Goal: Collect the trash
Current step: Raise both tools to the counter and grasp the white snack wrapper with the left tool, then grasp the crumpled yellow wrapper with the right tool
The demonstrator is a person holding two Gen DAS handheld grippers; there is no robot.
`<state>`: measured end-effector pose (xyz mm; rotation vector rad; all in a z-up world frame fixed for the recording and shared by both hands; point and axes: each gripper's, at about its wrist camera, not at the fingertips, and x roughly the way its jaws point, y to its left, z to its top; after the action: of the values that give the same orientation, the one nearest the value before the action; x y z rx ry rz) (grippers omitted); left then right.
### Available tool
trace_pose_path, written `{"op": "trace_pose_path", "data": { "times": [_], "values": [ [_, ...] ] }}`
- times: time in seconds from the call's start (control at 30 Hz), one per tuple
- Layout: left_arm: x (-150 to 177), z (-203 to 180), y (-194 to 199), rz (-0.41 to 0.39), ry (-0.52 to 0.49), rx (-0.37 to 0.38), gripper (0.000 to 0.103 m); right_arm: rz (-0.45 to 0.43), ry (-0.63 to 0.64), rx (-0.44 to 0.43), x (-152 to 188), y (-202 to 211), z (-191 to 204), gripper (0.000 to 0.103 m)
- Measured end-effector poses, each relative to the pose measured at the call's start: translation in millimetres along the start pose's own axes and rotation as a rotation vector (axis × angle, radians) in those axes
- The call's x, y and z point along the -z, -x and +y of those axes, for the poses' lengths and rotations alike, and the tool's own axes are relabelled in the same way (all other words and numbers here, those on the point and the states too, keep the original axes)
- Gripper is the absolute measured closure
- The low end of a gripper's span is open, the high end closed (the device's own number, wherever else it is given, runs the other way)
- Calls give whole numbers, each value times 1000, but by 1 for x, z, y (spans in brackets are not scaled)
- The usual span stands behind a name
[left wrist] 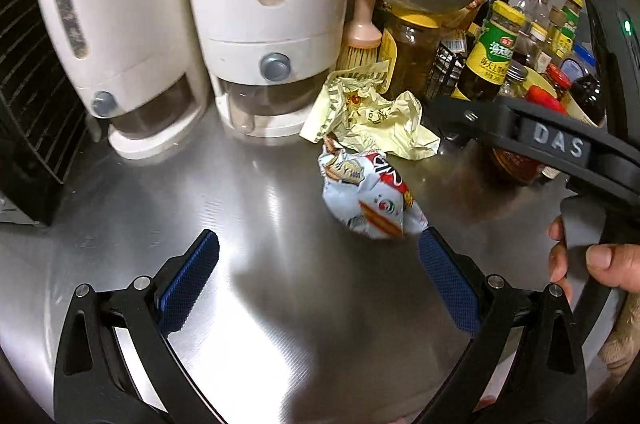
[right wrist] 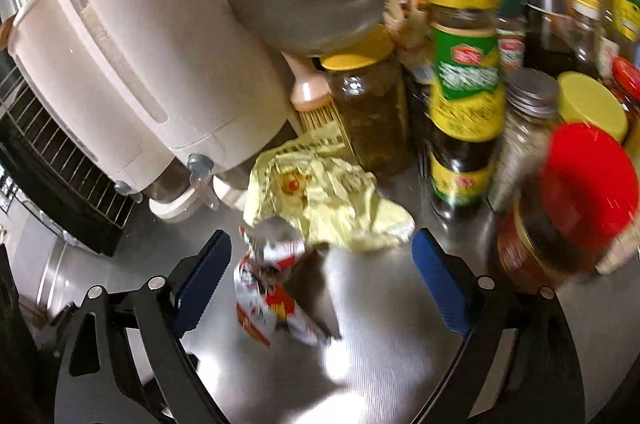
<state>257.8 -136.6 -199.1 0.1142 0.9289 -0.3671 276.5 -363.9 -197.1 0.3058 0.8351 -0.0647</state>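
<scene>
Both hand-held grippers — left (left wrist: 318, 260), right (right wrist: 322, 258) — gape, grasping nothing; white wrapper (left wrist: 368, 196) and yellow wrapper (left wrist: 372, 120) lie touching on the counter (left wrist: 248, 208), near jars (left wrist: 412, 52).

a crumpled white and red snack wrapper (left wrist: 370, 198) lies on the steel countertop (left wrist: 240, 224), touching a crumpled pale yellow wrapper (left wrist: 372, 120) that lies behind it, toward the counter's back edge.

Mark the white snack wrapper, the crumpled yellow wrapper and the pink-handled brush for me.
white snack wrapper (left wrist: 370, 200), left wrist view, middle of the crumpled pack.
yellow wrapper (right wrist: 324, 208), right wrist view, centre of the crumpled sheet.
pink-handled brush (left wrist: 362, 28), left wrist view, on the pink handle above the bristles.
</scene>
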Motion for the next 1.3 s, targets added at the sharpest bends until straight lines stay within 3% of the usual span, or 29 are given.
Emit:
{"op": "trace_pose_path", "data": {
  "times": [0.1, 0.27, 0.4, 0.63, 0.77, 0.83, 1.0, 1.3],
  "values": [
    [-5, -5, -14, 16, 19, 15, 8, 7, 38, 17, -12, -17, 5, 23],
    [-15, -15, -38, 35, 30, 22, 8, 19, 80, 45, -22, -43, 5, 23],
    [-21, -18, -61, 53, 33, 10, 9, 52, 85, 40, -28, -64, -3, 33],
    [-21, -13, -89, 93, 39, 75, 40, 90, 89, 48, -30, -83, -11, 40],
    [-21, -10, -94, 101, 23, 72, 53, 98, 91, 54, -32, -92, -11, 41],
    [-19, -3, -97, 112, 23, 62, 59, 104, 100, 59, -31, -98, -9, 46],
    [-12, 15, -92, 117, 33, 27, 65, 117, 98, 74, -24, -103, -7, 64],
    [4, 30, -77, 144, -4, -26, 69, 166, 94, 58, 10, -74, -2, 76]
  ]
}}
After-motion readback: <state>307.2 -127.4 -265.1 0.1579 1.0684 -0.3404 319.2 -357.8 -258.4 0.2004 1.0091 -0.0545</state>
